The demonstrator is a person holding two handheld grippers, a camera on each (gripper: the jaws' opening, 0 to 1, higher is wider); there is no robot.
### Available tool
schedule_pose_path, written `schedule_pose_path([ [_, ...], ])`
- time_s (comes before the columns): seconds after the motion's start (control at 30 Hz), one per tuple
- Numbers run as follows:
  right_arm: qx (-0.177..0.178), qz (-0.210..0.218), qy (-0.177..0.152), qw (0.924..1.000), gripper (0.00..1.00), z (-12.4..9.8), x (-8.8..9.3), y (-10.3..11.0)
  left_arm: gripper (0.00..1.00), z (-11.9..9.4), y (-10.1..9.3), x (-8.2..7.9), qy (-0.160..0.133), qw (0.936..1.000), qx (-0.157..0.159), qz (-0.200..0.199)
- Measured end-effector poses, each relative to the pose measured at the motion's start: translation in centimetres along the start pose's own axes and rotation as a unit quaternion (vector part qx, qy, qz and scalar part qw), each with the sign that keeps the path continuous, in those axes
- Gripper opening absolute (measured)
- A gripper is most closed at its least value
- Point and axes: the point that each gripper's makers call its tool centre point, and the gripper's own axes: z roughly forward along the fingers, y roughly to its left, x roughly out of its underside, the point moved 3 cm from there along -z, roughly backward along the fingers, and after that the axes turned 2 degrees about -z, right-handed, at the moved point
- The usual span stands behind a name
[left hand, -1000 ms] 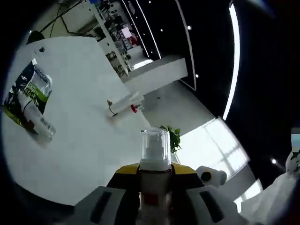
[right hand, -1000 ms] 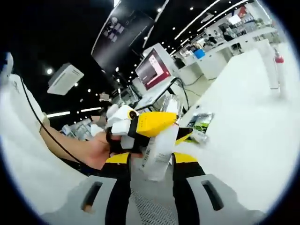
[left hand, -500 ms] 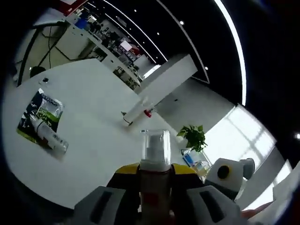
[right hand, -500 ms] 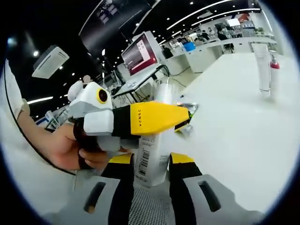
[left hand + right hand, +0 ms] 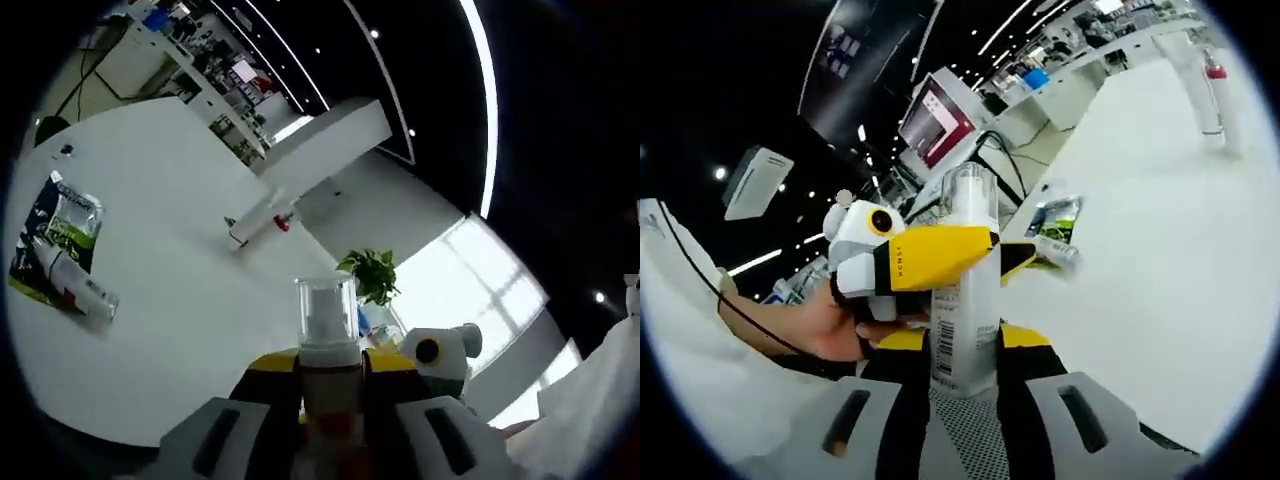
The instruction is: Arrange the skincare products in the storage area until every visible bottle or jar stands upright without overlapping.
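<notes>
A white pump bottle [image 5: 327, 335] with a clear cap stands straight up between my left gripper's [image 5: 330, 368] yellow jaws, which are shut on it. In the right gripper view the same bottle [image 5: 965, 300] rises from my right gripper [image 5: 962, 352], whose jaws are shut on its lower part. The left gripper [image 5: 940, 262], held by a hand, clamps it across the middle. The bottle is held in the air near the white table's [image 5: 170, 290] edge. My right gripper's body [image 5: 440, 352] appears low right in the left gripper view.
On the table lies a green pouch [image 5: 55, 235] with a small tube [image 5: 78, 288] lying beside it; the pouch [image 5: 1052, 218] is also in the right gripper view. Farther off stand a tall white tube [image 5: 1198, 85] and a red-capped bottle [image 5: 1218, 95].
Both views have swung with the hands. The pump bottle stays clamped by both grippers, and the left gripper sits slightly higher on it in the right gripper view.
</notes>
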Motion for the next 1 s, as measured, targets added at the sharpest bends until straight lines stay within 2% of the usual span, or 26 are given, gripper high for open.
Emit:
schedule_pose_path([
  [0.07,-0.033,0.013,-0.007,0.9993,0.22,-0.1,-0.3,0.8,0.24,-0.2,-0.6,-0.1,0.007,0.9995,0.029,-0.009],
  [0.13,-0.072,0.047,-0.013,0.9962,0.22,-0.3,-0.4,1.3,0.24,-0.3,-1.0,-0.2,0.011,0.9987,0.048,-0.010],
  [0.17,-0.105,0.087,-0.014,0.9906,0.22,-0.5,-0.5,1.7,0.25,-0.4,-1.4,-0.1,0.016,0.9976,0.063,-0.024],
  [0.2,-0.122,0.091,-0.026,0.9881,0.22,-0.6,-0.8,1.9,0.25,-0.4,-1.5,-0.2,0.012,0.9971,0.068,-0.030],
  [0.23,-0.145,0.108,-0.031,0.9829,0.22,-0.9,-1.1,2.3,0.25,-0.5,-2.2,-0.4,0.008,0.9949,0.090,-0.046],
  [0.33,-0.179,0.115,-0.040,0.9762,0.22,-1.3,-1.5,2.9,0.25,-0.5,-2.9,-0.5,0.007,0.9924,0.110,-0.055],
  [0.57,-0.190,0.129,-0.036,0.9726,0.23,-1.1,-1.3,3.0,0.24,-0.8,-2.8,-0.6,0.010,0.9921,0.105,-0.068],
  [0.63,-0.177,0.125,-0.038,0.9756,0.23,-0.9,-1.3,2.5,0.24,-0.8,-2.3,-0.7,0.002,0.9939,0.084,-0.071],
  [0.7,-0.125,0.071,-0.040,0.9889,0.23,-0.4,-1.1,1.7,0.24,-0.7,-1.4,-0.9,-0.012,0.9979,0.047,-0.043],
  [0.73,-0.086,0.041,-0.041,0.9946,0.22,-0.3,-1.1,1.0,0.24,-0.8,-1.0,-1.0,-0.016,0.9993,0.025,-0.022],
  [0.83,-0.032,0.002,-0.028,0.9991,0.20,0.0,-0.7,0.0,0.24,-0.8,0.5,-0.9,-0.011,0.9983,-0.058,0.004],
  [0.93,-0.004,-0.021,-0.013,0.9997,0.23,0.3,-0.3,-0.6,0.24,-0.4,0.9,-0.6,-0.019,0.9953,-0.094,0.010],
  [1.0,0.001,-0.030,-0.008,0.9995,0.21,0.4,-0.1,-0.6,0.24,-0.2,1.0,-0.2,-0.013,0.9929,-0.115,0.028],
])
